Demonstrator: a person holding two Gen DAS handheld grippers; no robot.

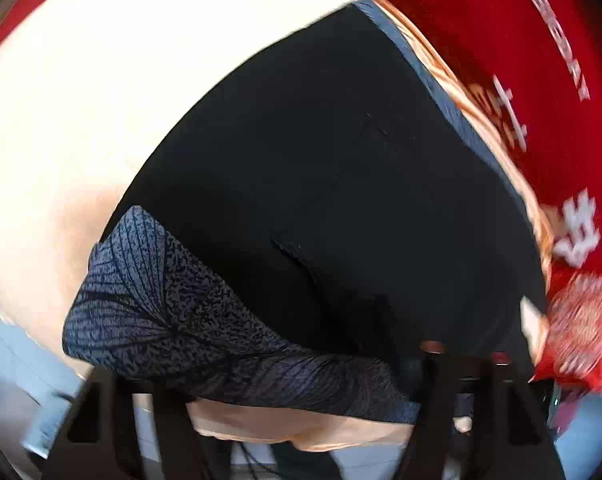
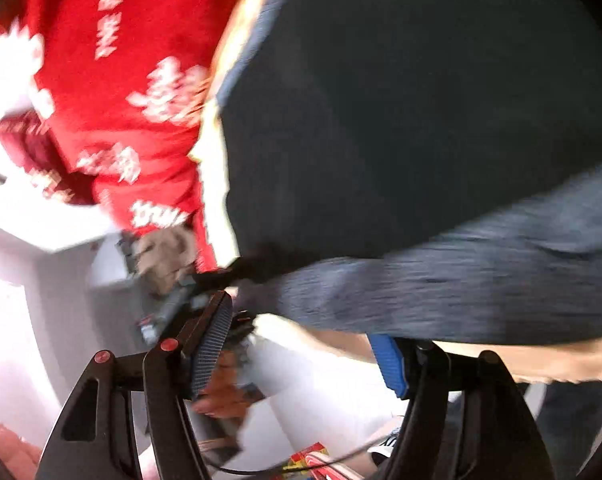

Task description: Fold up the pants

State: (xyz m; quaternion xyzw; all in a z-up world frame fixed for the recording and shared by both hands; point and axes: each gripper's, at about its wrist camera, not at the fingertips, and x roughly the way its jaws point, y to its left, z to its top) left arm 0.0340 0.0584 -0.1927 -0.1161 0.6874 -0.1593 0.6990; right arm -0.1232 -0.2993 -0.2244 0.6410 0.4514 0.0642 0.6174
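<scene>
Left gripper (image 1: 301, 412) half-closed over waistband (image 1: 173, 312), grip unclear; right gripper (image 2: 301, 360) open beside it. Pinch both layers evenly.

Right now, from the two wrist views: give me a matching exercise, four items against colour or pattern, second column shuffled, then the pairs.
Items:
1. black pants
2. patterned waistband of the pants
3. cloth with white lettering
4. bare table surface

Colour or pattern:
A. pale cream
B. red
C. grey-blue with dark leaf veins
D. plain black

Pairs: 1-D, 2-C, 3-B, 4-A
</scene>
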